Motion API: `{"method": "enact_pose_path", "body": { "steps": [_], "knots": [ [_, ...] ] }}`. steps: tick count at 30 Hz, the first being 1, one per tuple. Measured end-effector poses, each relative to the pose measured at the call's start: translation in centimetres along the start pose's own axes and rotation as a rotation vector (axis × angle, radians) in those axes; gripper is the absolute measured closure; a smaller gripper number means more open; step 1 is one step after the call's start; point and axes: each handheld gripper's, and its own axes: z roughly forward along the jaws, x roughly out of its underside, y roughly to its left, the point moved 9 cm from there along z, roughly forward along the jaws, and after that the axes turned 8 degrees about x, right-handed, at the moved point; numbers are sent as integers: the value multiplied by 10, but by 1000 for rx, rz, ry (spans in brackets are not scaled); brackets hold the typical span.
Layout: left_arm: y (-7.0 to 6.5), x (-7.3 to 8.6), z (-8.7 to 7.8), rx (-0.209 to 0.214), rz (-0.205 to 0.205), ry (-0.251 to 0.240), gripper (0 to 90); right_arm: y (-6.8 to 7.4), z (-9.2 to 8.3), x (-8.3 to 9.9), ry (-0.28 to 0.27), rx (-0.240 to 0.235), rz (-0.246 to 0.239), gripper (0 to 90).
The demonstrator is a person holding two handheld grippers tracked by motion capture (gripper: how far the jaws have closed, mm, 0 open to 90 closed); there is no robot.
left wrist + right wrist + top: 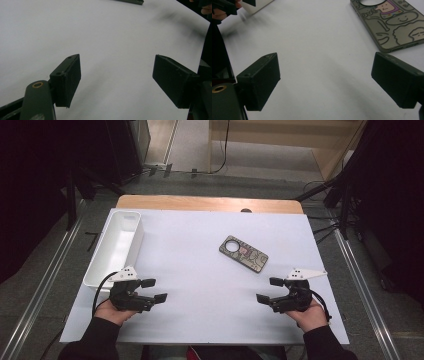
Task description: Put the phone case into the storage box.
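Fingers (154,290) wide on both grippers, nothing held; hands low, facing inward; phone case (243,253) nearby.

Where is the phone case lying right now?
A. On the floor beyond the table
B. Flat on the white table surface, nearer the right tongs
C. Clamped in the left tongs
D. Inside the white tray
B: the phone case lies flat on the white table, just beyond the right tongs, well apart from the white tray, with nothing gripping it.
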Motion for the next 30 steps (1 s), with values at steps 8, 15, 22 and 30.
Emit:
{"method": "enact_pose_path", "body": {
  "steps": [8, 15, 22, 30],
  "knots": [
    [0, 0, 0, 0, 1, 0, 226, -13, 7, -7, -11, 20, 7, 73],
    [0, 0, 0, 0, 1, -2, 226, -23, 10, -13, -11, 30, 17, 73],
    [-1, 0, 0, 5, 7, -1, 226, -31, 10, -22, -25, 38, 25, 73],
    [1, 1, 0, -2, 0, 8, 226, -32, 10, -32, -27, 36, 17, 73]
  ]
}}
